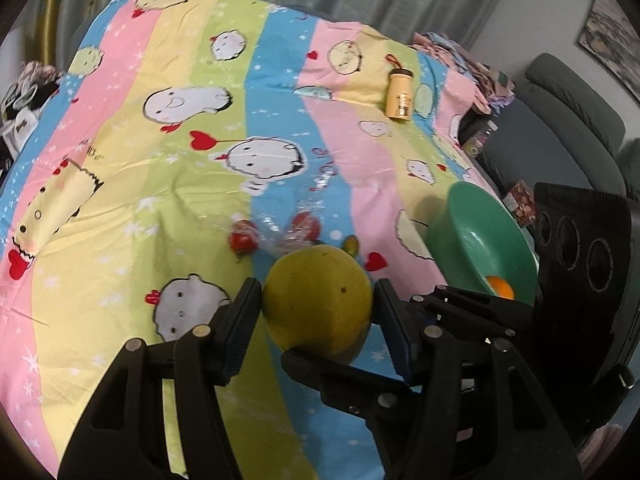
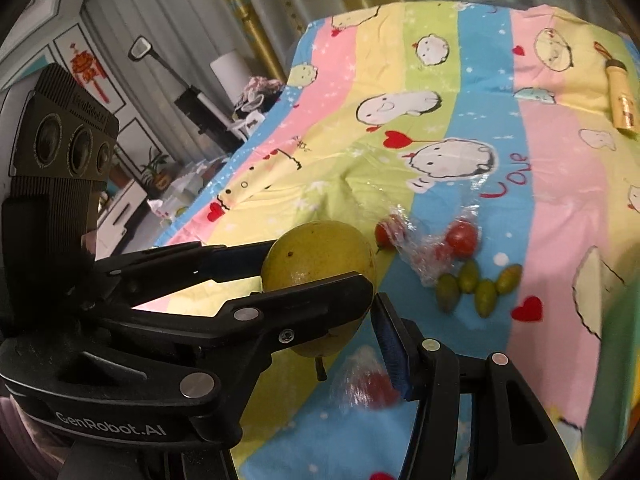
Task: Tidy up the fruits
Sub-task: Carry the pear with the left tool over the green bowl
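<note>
A large yellow-green fruit (image 1: 318, 280) is gripped near the lower centre of the left wrist view, between the two pads of the left claw (image 1: 316, 304). The pads are pressed against its left and right flanks at a middling spread. In the right wrist view the right claw (image 2: 370, 292) is closed on the same fruit: one finger is laid across its front and the blue-padded finger is set against its right edge. The fruit appears to be held clear of the striped cloth (image 1: 120, 200), which is soft, creased and printed with cartoon faces and hearts. The skin of the fruit is seen to be matte, speckled and slightly uneven, the body rounded and tapering to a short stem at the bottom. It is judged fairly heavy and firm but easily bruised, so it is best taken across its widest part with broad pad contact, as here, and not by the stem. Small red tomatoes (image 2: 462, 234) are loosely wrapped in crinkled clear film (image 2: 416, 256) to the right of centre. Beside them four smooth, oval green fruits (image 2: 486, 294) are lying. These would be light and apt to roll. At the right of the left wrist view a glossy green bowl (image 1: 472, 216) is tilted, with an orange fruit (image 1: 500, 286) inside it. A yellow bottle (image 1: 400, 98) is lying on the cloth in the upper right.
</note>
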`<state>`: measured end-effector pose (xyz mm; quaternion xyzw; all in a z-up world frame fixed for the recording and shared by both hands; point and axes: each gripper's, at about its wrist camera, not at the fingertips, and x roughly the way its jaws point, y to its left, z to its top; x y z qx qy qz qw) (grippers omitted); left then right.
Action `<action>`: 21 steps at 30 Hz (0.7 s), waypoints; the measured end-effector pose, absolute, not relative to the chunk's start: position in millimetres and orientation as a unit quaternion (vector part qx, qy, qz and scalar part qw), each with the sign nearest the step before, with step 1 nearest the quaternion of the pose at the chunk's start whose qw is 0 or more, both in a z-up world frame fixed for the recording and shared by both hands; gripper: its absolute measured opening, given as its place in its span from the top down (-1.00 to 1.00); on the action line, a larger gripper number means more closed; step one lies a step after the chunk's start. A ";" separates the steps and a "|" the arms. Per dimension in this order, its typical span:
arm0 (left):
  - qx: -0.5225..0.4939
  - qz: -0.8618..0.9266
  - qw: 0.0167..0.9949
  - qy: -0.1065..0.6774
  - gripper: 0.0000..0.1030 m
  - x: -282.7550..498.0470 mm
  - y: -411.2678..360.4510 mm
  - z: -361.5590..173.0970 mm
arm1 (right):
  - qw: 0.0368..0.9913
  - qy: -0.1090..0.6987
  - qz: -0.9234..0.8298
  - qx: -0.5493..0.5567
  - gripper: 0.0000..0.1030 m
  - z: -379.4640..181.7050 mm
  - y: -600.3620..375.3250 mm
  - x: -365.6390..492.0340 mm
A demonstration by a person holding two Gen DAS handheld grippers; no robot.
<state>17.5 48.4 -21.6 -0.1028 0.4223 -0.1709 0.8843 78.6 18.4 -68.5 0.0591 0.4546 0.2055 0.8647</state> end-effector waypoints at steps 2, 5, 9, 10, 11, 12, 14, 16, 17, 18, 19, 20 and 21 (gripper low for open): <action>-0.097 -0.177 0.884 0.421 -0.13 15.4 41.3 -18.2 | 0.869 0.448 0.201 0.062 -0.10 -63.8 11.9 71.9; -0.091 -0.189 0.884 0.418 -0.13 12.1 28.9 -12.6 | 0.875 0.439 0.193 0.066 -0.10 -57.6 1.9 62.8; -0.076 -0.197 0.887 0.412 -0.13 10.4 10.2 -4.4 | 0.883 0.426 0.183 0.077 -0.10 -49.7 -13.7 54.5; -0.074 -0.199 0.887 0.410 -0.13 10.2 7.4 -3.4 | 0.884 0.423 0.181 0.078 -0.10 -47.9 -16.1 53.0; -0.071 -0.201 0.887 0.409 -0.13 9.8 3.8 -2.2 | 0.887 0.420 0.177 0.078 -0.10 -46.0 -19.6 51.1; -0.069 -0.205 0.887 0.407 -0.13 10.2 -0.4 -0.9 | 0.889 0.416 0.174 0.079 -0.10 -44.3 -23.4 49.2; -0.064 -0.211 0.887 0.406 -0.13 10.9 -7.9 1.0 | 0.892 0.411 0.168 0.082 -0.10 -41.5 -30.2 45.4; -0.057 -0.218 0.886 0.404 -0.13 11.8 -17.1 2.7 | 0.895 0.407 0.163 0.086 -0.10 -39.3 -38.1 42.3; -0.053 -0.221 0.886 0.404 -0.13 12.9 -22.3 3.7 | 0.896 0.404 0.159 0.088 -0.10 -38.2 -43.2 40.8; -0.050 -0.225 0.886 0.403 -0.13 14.1 -27.5 4.8 | 0.898 0.402 0.155 0.090 -0.10 -37.4 -47.1 39.0; -0.046 -0.228 0.885 0.403 -0.13 14.8 -31.6 5.4 | 0.899 0.400 0.153 0.092 -0.10 -36.6 -50.9 36.8; -0.043 -0.231 0.884 0.403 -0.13 15.6 -36.2 6.2 | 0.901 0.397 0.149 0.095 -0.10 -35.5 -55.9 35.2; -0.039 -0.234 0.884 0.403 -0.13 16.9 -41.5 7.1 | 0.902 0.395 0.145 0.098 -0.10 -34.6 -60.3 34.1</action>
